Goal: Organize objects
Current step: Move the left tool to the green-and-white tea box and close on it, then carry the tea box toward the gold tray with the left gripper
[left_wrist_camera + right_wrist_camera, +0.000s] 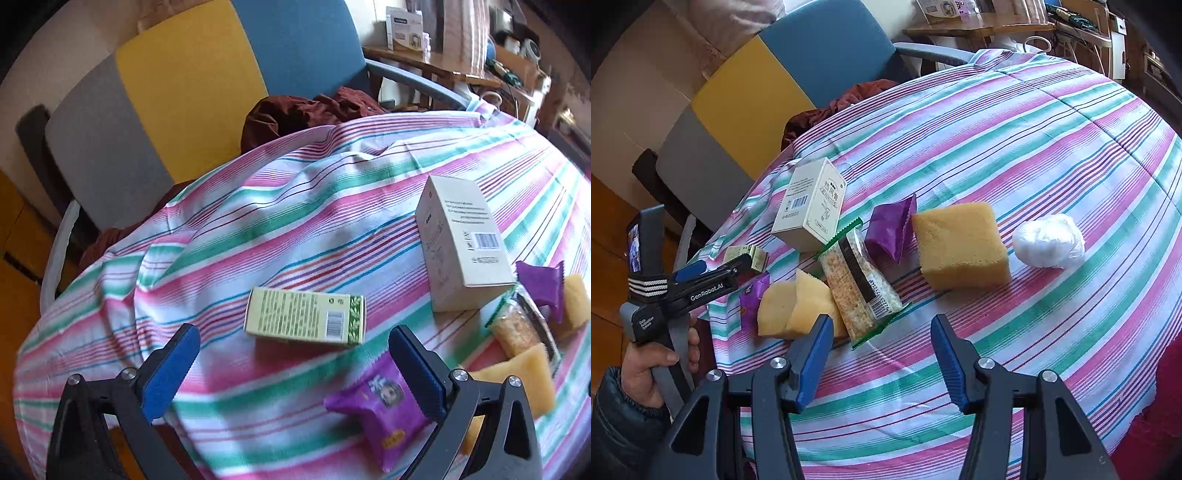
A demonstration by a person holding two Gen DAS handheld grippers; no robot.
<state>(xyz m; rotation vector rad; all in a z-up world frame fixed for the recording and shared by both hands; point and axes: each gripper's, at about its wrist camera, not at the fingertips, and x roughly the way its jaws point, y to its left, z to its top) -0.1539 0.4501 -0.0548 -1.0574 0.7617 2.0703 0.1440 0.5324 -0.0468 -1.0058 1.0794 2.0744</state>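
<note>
On the striped tablecloth lie a green box, a tall beige box, a purple packet and yellow sponges. My left gripper is open and empty, hovering just short of the green box, the purple packet by its right finger. In the right wrist view I see the beige box, a clear snack pack, another purple packet, a big sponge, smaller sponges and a white ball. My right gripper is open and empty, near the snack pack.
A chair with grey, yellow and blue panels stands behind the table, dark red cloth on its seat. A cluttered wooden shelf is at the back right. The table's left edge drops to a wooden floor.
</note>
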